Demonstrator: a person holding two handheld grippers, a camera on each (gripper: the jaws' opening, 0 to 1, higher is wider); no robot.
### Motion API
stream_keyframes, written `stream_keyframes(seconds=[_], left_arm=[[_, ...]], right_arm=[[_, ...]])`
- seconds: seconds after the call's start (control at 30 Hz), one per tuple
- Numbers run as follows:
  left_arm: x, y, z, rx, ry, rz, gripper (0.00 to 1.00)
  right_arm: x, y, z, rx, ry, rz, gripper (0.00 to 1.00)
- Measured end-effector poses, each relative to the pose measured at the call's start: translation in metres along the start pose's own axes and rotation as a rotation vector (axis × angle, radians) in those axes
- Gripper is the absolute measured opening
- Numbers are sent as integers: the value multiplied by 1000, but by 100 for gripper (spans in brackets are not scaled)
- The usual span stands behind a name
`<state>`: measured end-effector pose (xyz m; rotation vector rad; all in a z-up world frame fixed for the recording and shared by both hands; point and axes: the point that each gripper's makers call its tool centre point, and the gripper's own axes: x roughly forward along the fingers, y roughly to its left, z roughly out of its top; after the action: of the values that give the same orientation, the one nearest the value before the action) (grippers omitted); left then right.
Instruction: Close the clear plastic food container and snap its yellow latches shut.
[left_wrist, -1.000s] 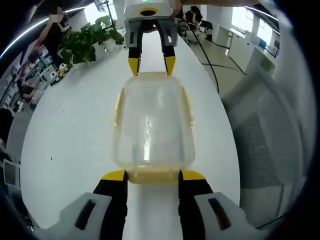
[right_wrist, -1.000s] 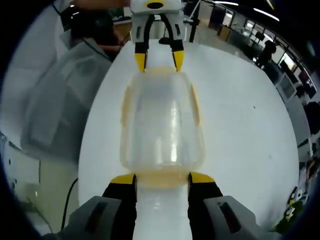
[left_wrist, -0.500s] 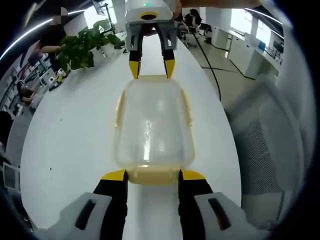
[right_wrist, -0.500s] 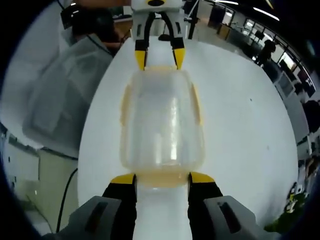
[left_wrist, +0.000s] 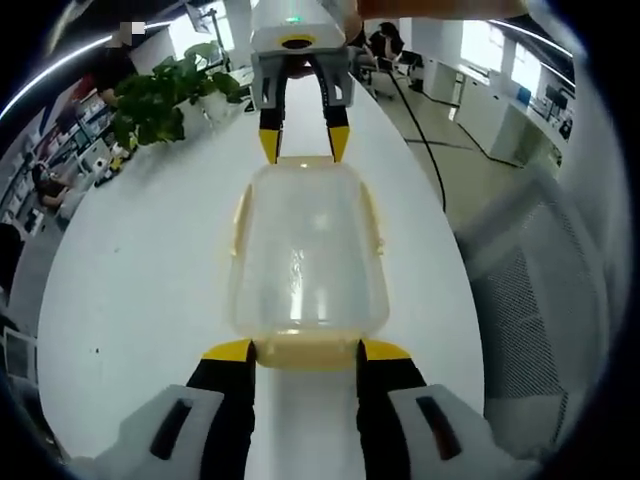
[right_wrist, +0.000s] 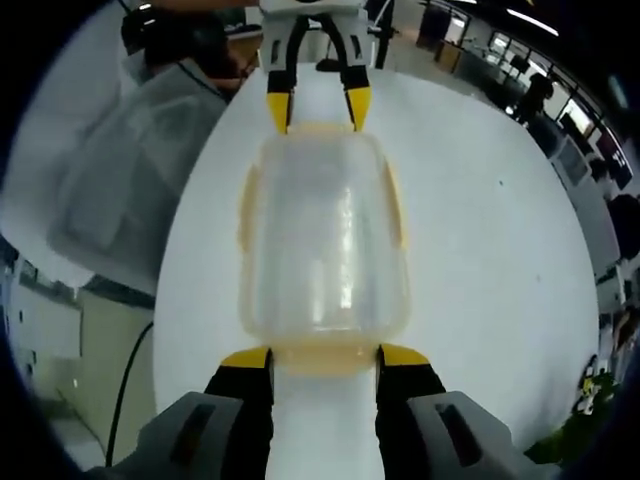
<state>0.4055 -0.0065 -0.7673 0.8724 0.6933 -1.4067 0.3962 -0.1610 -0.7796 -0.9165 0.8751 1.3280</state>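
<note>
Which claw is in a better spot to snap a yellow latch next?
Neither clearly: the left claw straddles one end latch of the container, and the right claw straddles the opposite end latch, both open.

Setting: open-plan office. Long white table under the fingers. Beyond the fingertips in the left gripper view, a potted plant to the left and rows of white desks by bright windows to the right. Ceiling strip lights and dark desks beyond the fingertips in the right gripper view.

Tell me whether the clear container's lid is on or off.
On: the lid covers the clear container, yellow latches down along its sides. Whether they're snapped, cannot tell.
</note>
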Motion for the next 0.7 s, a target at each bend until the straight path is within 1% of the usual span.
stream_keyframes(seconds=[0.7], left_arm=[[10, 1, -3, -20, 10, -12, 38]], right_arm=[[10, -4, -8, 3, 9, 30, 38]])
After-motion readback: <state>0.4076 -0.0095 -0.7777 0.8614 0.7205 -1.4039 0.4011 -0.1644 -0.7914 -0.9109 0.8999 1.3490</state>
